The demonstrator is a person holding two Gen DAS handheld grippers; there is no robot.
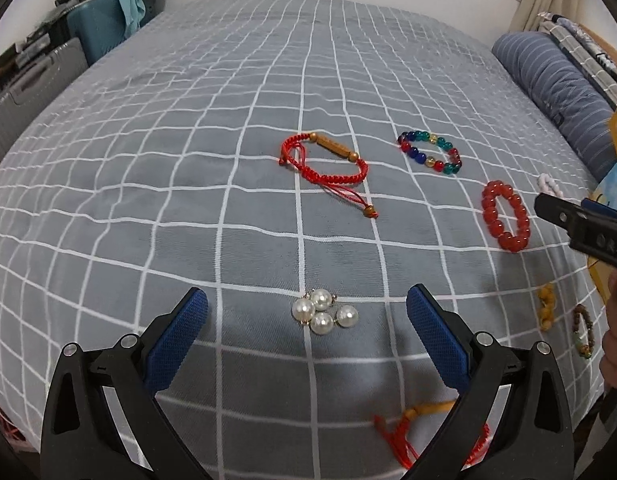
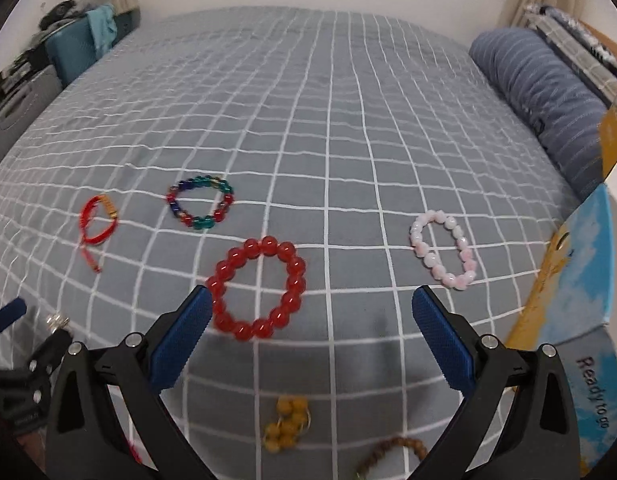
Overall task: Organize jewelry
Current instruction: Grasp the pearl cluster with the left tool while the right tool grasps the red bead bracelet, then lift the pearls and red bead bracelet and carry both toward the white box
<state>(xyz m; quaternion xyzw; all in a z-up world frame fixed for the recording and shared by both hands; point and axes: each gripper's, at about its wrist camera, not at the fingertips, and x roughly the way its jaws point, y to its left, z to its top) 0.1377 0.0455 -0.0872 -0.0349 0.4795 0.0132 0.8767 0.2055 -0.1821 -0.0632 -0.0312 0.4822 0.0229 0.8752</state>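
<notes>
Jewelry lies scattered on a grey checked bedsheet (image 1: 148, 184). A cluster of white pearls (image 1: 323, 312) sits between the fingers of my left gripper (image 1: 307, 303), which is open. Farther off lie a red cord bracelet (image 1: 323, 164), a multicoloured bead bracelet (image 1: 430, 153) and a red bead bracelet (image 1: 505, 216). My right gripper (image 2: 311, 300) is open over the sheet, its left finger beside the red bead bracelet (image 2: 257, 288). A pink bead bracelet (image 2: 442, 249) lies to its right. Yellow beads (image 2: 286, 424) and a brown bead bracelet (image 2: 392, 450) lie under it.
A striped blue pillow (image 2: 548, 92) and folded bedding line the right side. A blue and yellow box (image 2: 576, 280) stands at the right edge. Suitcases and clutter (image 1: 68, 40) stand left of the bed. Another red cord piece (image 1: 400, 432) lies under the left gripper.
</notes>
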